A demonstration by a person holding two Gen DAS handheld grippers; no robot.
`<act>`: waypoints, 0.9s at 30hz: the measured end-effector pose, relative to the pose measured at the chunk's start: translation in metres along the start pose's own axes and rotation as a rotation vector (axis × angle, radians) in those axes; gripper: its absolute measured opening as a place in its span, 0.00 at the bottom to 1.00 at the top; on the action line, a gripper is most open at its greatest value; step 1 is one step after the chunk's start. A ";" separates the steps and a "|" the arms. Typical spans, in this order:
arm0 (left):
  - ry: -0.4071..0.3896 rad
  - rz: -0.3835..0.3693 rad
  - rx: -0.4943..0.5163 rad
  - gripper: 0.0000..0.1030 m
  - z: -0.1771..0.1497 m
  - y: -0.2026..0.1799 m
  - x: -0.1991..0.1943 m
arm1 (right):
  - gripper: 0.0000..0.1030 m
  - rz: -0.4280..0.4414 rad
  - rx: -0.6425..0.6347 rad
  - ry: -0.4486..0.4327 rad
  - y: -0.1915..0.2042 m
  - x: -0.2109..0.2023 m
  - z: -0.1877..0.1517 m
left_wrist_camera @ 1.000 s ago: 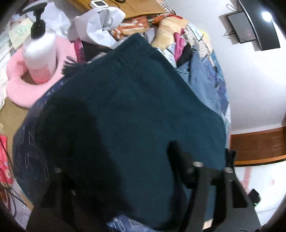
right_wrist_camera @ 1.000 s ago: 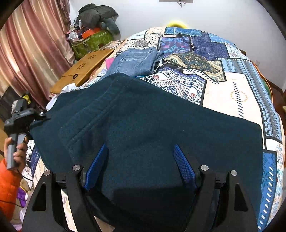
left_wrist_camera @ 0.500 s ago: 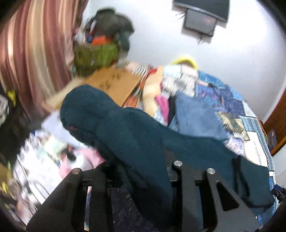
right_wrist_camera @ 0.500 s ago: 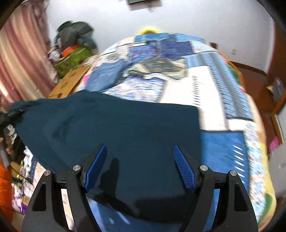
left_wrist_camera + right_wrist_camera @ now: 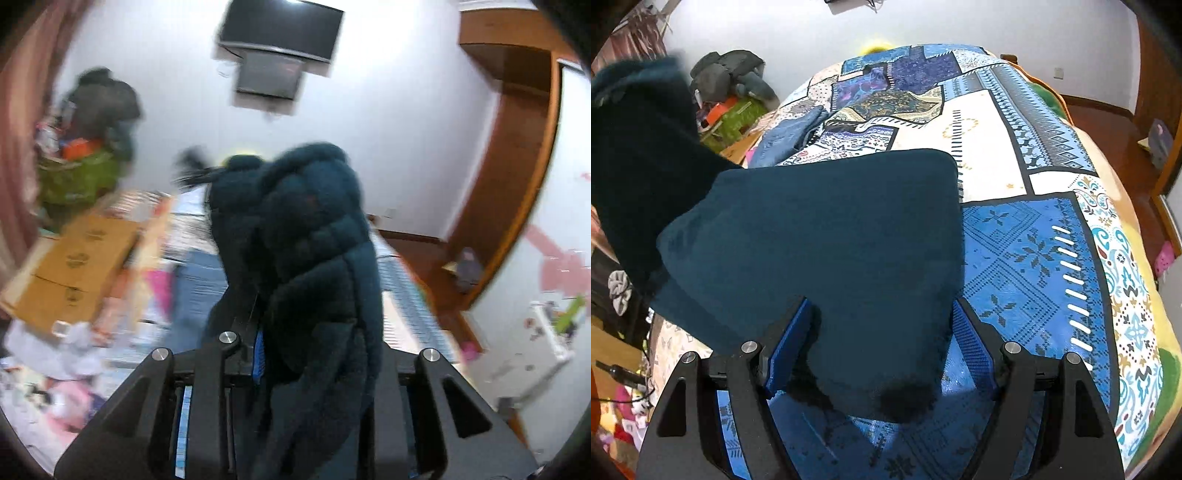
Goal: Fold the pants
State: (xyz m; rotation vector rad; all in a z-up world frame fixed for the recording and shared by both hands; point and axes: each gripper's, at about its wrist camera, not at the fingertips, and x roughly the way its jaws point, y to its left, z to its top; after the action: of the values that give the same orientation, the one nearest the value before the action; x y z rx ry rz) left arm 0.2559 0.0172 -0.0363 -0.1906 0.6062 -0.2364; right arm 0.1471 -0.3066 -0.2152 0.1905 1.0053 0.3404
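No text can be read in either view. The cardboard boxes [image 5: 77, 273] in the left wrist view carry dark printed marks, too blurred to make out. The bedspread [image 5: 1027, 236] shows only patterns.

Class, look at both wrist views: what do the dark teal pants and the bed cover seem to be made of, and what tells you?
Pants: likely fleece or similarly soft knit, matte; the bunched end in the left gripper looks fuzzy. Bed cover: probably printed woven cloth with a faint sheen, flat patchwork-style patterns.
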 end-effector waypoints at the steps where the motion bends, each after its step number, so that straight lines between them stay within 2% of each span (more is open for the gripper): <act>1: 0.016 -0.031 -0.003 0.24 0.003 -0.010 0.004 | 0.72 0.005 -0.003 -0.001 0.000 0.000 0.000; 6: 0.101 -0.122 0.041 0.23 -0.003 -0.063 0.045 | 0.72 0.023 -0.005 -0.008 -0.003 -0.002 -0.004; 13: 0.274 -0.172 0.170 0.23 -0.057 -0.128 0.095 | 0.72 0.032 -0.001 -0.015 -0.004 -0.004 -0.008; 19: 0.400 -0.186 0.284 0.23 -0.111 -0.155 0.103 | 0.72 0.035 -0.004 -0.019 -0.006 -0.005 -0.009; 23: 0.435 -0.176 0.343 0.24 -0.131 -0.161 0.097 | 0.72 0.031 0.003 -0.025 -0.006 -0.009 -0.011; 26: 0.451 -0.157 0.397 0.32 -0.137 -0.166 0.092 | 0.72 0.027 0.004 -0.035 -0.006 -0.016 -0.013; 27: 0.460 -0.158 0.404 0.43 -0.138 -0.166 0.091 | 0.72 0.025 0.002 -0.038 -0.006 -0.019 -0.014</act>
State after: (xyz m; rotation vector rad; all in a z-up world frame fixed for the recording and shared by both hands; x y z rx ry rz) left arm 0.2209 -0.1812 -0.1564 0.2150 0.9850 -0.5580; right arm 0.1277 -0.3191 -0.2094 0.2111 0.9663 0.3570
